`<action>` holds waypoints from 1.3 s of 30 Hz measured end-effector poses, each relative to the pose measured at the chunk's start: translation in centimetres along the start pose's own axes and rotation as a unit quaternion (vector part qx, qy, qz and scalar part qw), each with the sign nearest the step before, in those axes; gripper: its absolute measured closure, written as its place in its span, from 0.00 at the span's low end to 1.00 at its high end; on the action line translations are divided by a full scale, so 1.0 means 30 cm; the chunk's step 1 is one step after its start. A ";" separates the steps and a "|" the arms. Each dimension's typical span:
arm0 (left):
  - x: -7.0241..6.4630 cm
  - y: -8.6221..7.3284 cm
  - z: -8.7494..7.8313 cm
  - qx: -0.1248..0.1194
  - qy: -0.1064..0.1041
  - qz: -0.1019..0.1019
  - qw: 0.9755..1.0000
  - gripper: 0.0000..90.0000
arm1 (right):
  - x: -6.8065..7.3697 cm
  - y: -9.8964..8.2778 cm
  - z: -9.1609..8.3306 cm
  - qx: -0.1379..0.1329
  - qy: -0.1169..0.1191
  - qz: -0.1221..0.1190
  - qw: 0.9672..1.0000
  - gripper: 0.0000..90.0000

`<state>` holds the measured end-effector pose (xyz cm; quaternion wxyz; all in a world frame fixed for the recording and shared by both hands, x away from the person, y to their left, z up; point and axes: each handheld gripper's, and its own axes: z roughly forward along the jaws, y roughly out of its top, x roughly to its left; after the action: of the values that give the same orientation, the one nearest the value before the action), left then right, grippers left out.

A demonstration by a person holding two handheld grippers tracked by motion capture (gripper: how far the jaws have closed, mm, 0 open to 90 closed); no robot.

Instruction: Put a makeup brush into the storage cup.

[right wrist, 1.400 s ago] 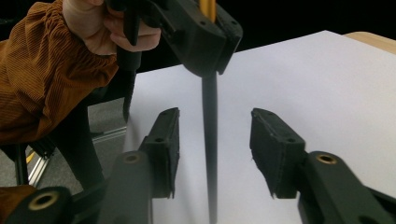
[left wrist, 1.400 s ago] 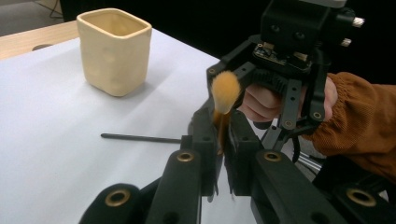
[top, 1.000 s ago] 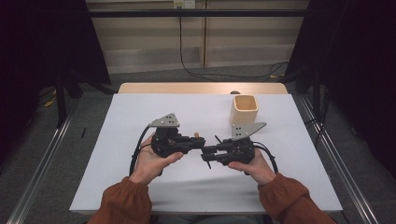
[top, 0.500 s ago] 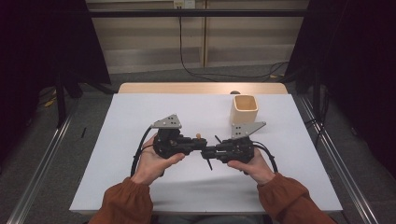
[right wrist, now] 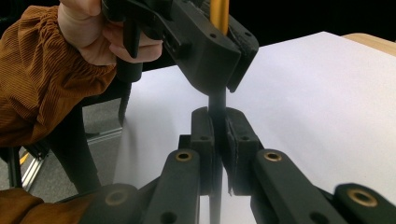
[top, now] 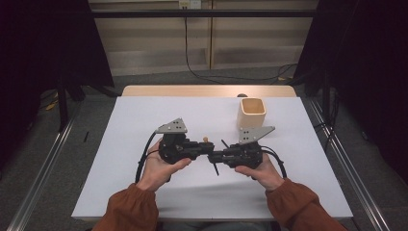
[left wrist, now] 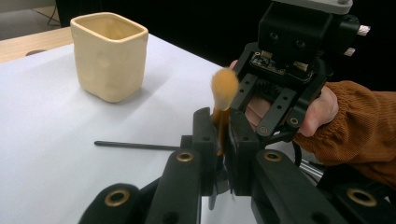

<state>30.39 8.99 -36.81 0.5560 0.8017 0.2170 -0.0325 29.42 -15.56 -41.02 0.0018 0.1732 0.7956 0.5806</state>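
brush [left wrist: 224, 88]: tan bristle tuft, gold ferrule, black handle.

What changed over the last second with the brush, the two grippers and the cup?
The right gripper has just closed its jaws on the dark handle of the brush, so both grippers now clamp it between them above the table. The left gripper stayed shut on the brush near its bristle end, both hands kept their places, and the cup and the thin black stick have not moved.
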 end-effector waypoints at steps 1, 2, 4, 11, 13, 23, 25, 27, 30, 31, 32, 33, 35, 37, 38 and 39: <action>0.001 0.000 -0.001 0.000 0.002 0.001 1.000 0.93 | 0.000 0.000 0.000 0.000 -0.001 0.000 1.000 0.93; 0.002 -0.001 0.000 -0.002 0.001 0.001 1.000 0.93 | 0.000 0.001 -0.001 0.000 -0.003 -0.001 1.000 0.93; 0.002 -0.003 0.001 -0.006 -0.001 0.001 1.000 0.93 | 0.000 0.002 -0.003 0.000 -0.004 -0.001 1.000 0.93; 0.003 -0.011 0.000 -0.012 0.000 0.004 1.000 0.93 | 0.003 0.002 -0.001 0.002 -0.007 0.000 1.000 0.93; 0.004 -0.015 0.002 -0.017 0.001 0.002 1.000 0.92 | 0.003 0.002 -0.001 0.002 -0.008 0.000 1.000 0.93; 0.007 -0.024 0.008 -0.031 0.011 0.007 0.999 0.72 | -0.001 0.003 -0.012 0.000 -0.017 0.001 1.000 0.93; 0.008 -0.027 0.008 -0.034 0.017 0.007 0.999 0.68 | -0.002 0.003 -0.013 0.000 -0.017 0.001 1.000 0.93; 0.006 -0.028 0.008 -0.034 0.024 0.008 0.999 0.58 | -0.002 0.003 -0.013 -0.001 -0.017 0.001 1.000 0.93; 0.001 -0.029 0.012 -0.040 0.036 0.011 0.998 0.43 | -0.002 0.003 -0.015 0.000 -0.019 0.001 1.000 0.93; -0.002 -0.029 0.012 -0.038 0.036 0.013 0.999 0.42 | -0.003 0.003 -0.015 -0.001 -0.019 0.001 1.000 0.93; -0.003 -0.031 0.014 -0.041 0.034 0.014 0.998 0.40 | -0.003 0.003 -0.015 -0.001 -0.019 0.001 1.000 0.93; -0.006 -0.032 0.014 -0.040 0.043 0.016 0.998 0.35 | -0.003 0.003 -0.015 -0.002 -0.019 0.002 1.000 0.93; -0.007 -0.035 0.012 -0.047 0.045 0.019 0.998 0.27 | -0.004 0.002 -0.016 -0.001 -0.020 0.001 1.000 0.93; -0.006 -0.036 0.007 -0.046 0.055 0.019 0.997 0.20 | -0.004 0.001 -0.017 -0.002 -0.019 0.001 1.000 0.93; -0.005 -0.038 0.005 -0.050 0.059 0.018 0.997 0.16 | -0.003 0.001 -0.018 -0.001 -0.021 0.001 1.000 0.93; -0.004 -0.040 0.002 -0.052 0.061 0.019 0.997 0.14 | -0.003 0.001 -0.018 -0.001 -0.021 0.001 1.000 0.93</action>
<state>29.84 9.25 -37.85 0.5830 0.7763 0.2367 0.0388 29.42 -16.07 -40.82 0.0177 0.1860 0.7944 0.5779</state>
